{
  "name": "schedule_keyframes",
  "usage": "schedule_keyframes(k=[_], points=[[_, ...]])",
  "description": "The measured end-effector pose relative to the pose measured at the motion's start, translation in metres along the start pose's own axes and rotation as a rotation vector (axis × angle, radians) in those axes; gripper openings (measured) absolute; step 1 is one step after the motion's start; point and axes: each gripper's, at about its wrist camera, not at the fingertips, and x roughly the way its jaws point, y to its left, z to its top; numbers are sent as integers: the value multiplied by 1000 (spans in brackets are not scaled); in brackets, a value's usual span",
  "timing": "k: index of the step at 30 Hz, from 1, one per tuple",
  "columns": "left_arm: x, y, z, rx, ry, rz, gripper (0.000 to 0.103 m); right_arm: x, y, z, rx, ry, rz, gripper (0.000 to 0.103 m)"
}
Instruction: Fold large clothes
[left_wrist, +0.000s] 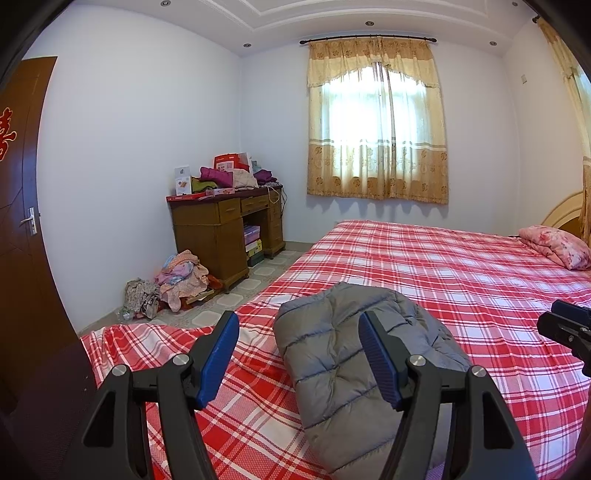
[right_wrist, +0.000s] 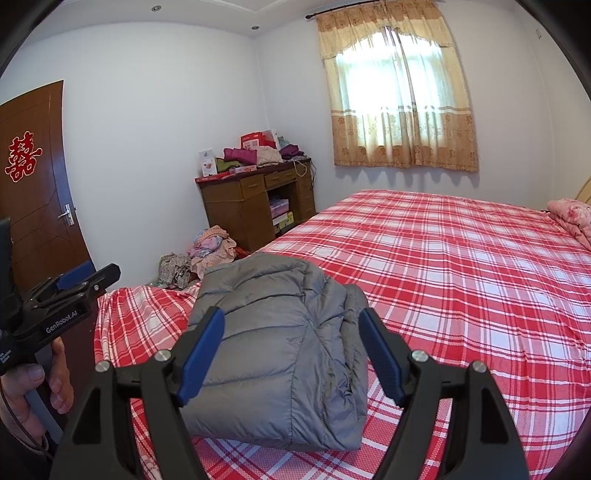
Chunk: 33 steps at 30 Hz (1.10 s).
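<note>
I hold both tongs up off the bed, and both are spread wide with nothing between the blue pads. My left gripper (left_wrist: 299, 354) hangs above the near left corner of the bed (left_wrist: 461, 280), and my right gripper (right_wrist: 291, 354) is just beside it, looking down the same way. The grey padded jacket (right_wrist: 273, 354) lies on the red plaid sheet near that corner, doubled over into a thick, roughly square bundle; its puffed layers stack on the right edge, where the folds meet. I judge the folding as good as done, which is why I grip nothing: the bundle sits by itself and pinching it might spring the slippery layers open. The rest of the bed is bare up to the pink pillow (left_wrist: 557, 245) far right.
</note>
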Motion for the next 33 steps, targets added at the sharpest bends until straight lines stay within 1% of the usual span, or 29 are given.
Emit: schedule_keyframes(k=[5,7,9,12,15,17,24,27,33], points=[[1,1,1,-9,9,1,69,0,1,0,1,-1,1,79],[1,2,2,-16,13,4,74,0,0,0,0,0,0,79],[1,3,2,-20,14,-11,74,0,1,0,0,-2,1,79],[1,3,2,-26,13,3,75,0,0,0,0,-3,1,79],[2,3,2,-32,17,-3,75,-1,0,1,-1,-6,1,79],[2,2,3,-33,20,-2,76,0,-1,1,0,-7,2,79],[6,-1,-1,-15,34,-4,82,1,-2,0,0,-1,2,80],[5,-3,-3,-6,27,-3,86,2,-3,-1,4,3,4,80],[3,-7,-4,14,3,8,86,2,-3,-3,6,5,3,80]])
